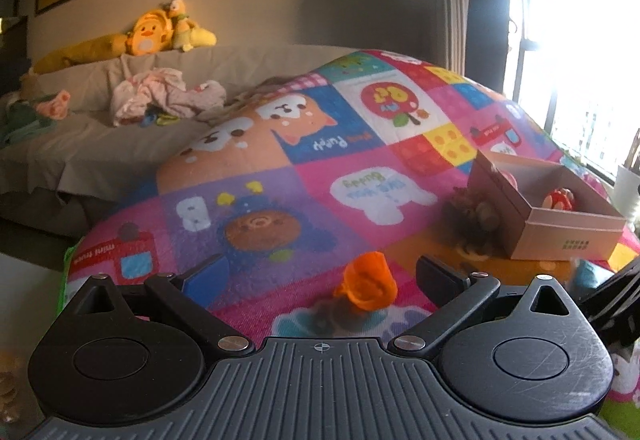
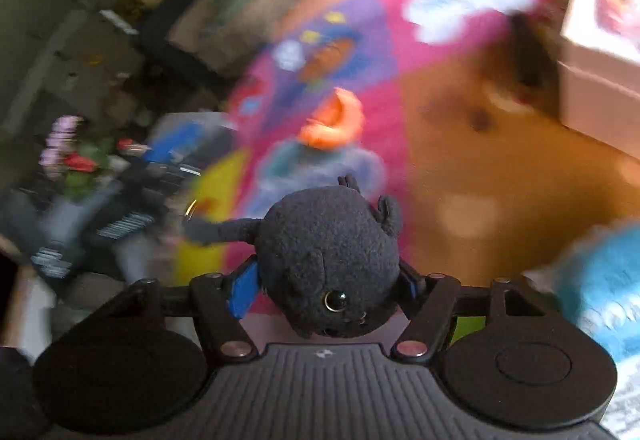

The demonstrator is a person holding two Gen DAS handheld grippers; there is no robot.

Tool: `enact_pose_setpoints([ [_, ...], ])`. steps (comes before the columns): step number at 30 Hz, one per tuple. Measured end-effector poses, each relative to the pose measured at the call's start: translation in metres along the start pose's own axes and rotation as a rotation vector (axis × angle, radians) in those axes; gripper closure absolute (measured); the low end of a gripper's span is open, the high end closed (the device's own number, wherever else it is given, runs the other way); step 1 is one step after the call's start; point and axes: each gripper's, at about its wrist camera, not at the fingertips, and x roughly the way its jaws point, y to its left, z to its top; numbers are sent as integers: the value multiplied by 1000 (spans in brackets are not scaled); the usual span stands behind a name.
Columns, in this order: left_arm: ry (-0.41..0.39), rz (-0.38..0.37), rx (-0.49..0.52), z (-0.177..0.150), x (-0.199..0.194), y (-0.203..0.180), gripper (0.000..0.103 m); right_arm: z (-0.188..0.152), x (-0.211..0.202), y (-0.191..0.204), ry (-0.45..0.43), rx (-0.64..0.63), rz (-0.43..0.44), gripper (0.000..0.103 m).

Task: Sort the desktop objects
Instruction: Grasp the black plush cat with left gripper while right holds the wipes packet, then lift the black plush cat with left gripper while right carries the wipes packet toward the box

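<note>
**Plush held, drop risk on the way to the box**

The soft black plush toy (image 2: 332,260) could squirm loose from the right gripper (image 2: 326,282), whose fingers clamp its sides. The box (image 2: 600,80) lies ahead, right of them. The left gripper (image 1: 320,274) is spread empty; the orange toy (image 1: 366,286) lies between its fingers.

In the right wrist view, motion blur smears the colourful mat (image 2: 460,120), the orange toy (image 2: 334,120) and the blue fluffy thing (image 2: 604,280), which the right edge cuts off. The black plush (image 2: 332,260) hides the right jaw's pad. In the left wrist view, the brown furry object (image 1: 474,218) beside the cardboard box (image 1: 568,236) is too blurred to identify.
</note>
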Motion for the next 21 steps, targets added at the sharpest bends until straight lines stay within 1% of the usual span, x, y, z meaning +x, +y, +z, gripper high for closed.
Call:
enact_pose_setpoints([
  [1, -1, 2, 1, 0, -1, -1, 1, -3, -2, -3, -21, -6, 3, 30],
  [2, -3, 5, 1, 0, -2, -1, 1, -4, -6, -4, -42, -8, -6, 25],
  [4, -8, 11, -2, 2, -4, 0, 1, -5, -18, -1, -107, -45, -68, 21],
  [6, -15, 13, -1, 4, -6, -1, 1, -6, -28, 3, -173, -91, -153, 13],
  [8, -18, 2, 6, 5, -8, -5, 0, -3, -35, 1, -220, -112, -215, 13],
  [11, -9, -56, 38, 4, -9, -15, 0, -9, -51, -3, -257, -102, -234, 12],
  [13, 2, -122, 73, 1, -10, -24, 0, -15, -66, -7, -310, -96, -246, 7],
  [14, 11, -159, 93, -1, -11, -31, 0, -18, -76, -8, -354, -91, -258, 0],
  [16, 35, -234, 140, -8, -9, -47, 0, -35, -102, -9, -467, -85, -334, 0],
  [17, 48, -262, 164, -11, -7, -56, 0, -44, -112, -11, -502, -91, -393, 0],
  [19, 75, -307, 212, -21, -1, -75, 0, -64, -124, -17, -529, -96, -522, 0],
  [21, 106, -336, 244, -31, 7, -94, 0, -90, -129, -28, -536, -53, -630, 0],
])
